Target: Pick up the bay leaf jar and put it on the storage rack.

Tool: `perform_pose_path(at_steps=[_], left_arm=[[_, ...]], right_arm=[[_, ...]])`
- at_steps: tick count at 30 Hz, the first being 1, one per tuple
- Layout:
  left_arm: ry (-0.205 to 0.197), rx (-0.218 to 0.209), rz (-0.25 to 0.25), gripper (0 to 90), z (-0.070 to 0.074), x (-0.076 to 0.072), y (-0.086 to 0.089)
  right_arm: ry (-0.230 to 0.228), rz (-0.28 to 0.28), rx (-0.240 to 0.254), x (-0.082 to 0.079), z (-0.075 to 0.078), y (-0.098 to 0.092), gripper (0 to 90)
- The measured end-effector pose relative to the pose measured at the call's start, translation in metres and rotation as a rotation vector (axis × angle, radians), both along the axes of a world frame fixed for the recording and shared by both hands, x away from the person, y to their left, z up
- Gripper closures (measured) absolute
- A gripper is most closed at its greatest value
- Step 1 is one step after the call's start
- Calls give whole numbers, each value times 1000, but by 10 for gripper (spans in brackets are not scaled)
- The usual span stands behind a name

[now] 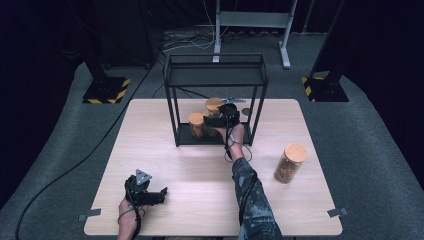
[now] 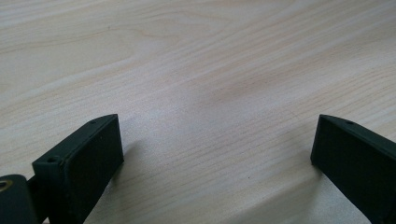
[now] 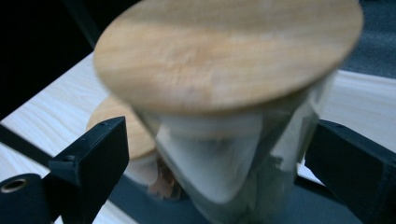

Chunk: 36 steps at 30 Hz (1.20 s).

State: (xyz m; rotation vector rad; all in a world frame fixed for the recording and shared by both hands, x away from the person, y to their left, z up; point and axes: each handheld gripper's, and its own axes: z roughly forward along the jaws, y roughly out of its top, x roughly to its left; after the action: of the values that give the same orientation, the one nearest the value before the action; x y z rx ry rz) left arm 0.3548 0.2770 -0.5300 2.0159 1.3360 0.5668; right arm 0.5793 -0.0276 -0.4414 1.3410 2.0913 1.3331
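Wooden table [image 1: 200,170] fills the scene, with a black wire rack [image 1: 215,75] standing at its far middle. On the rack's bottom shelf sit two cork-lidded jars; the right gripper [image 1: 220,119] reaches in at the one farther back [image 1: 214,105], beside the nearer jar [image 1: 196,124]. In the right gripper view that jar [image 3: 224,116] stands between the spread jaws, and though the blur makes it hard to judge, the pads appear clear of the glass. A third jar [image 1: 290,162] stands alone near the table's right edge. At near left, the left gripper [image 1: 150,195] rests on bare wood, jaws wide apart and holding nothing.
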Motion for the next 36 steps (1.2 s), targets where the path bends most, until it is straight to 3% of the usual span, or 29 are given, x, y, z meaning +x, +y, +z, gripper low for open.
perform_pose_path(at_steps=[8,17,31,36], left_arm=[[1,-2,1,18,0,0,0],[0,0,0,18,0,0,0],[-1,0,0,18,0,0,0],[0,0,0,18,0,0,0]], right_arm=[[41,24,-17,-16,0,-4,46],[68,92,-48,-48,-7,-7,39],[101,131,-108,-107,-41,-26,35],[108,136,-100,-130,-54,-34,32]])
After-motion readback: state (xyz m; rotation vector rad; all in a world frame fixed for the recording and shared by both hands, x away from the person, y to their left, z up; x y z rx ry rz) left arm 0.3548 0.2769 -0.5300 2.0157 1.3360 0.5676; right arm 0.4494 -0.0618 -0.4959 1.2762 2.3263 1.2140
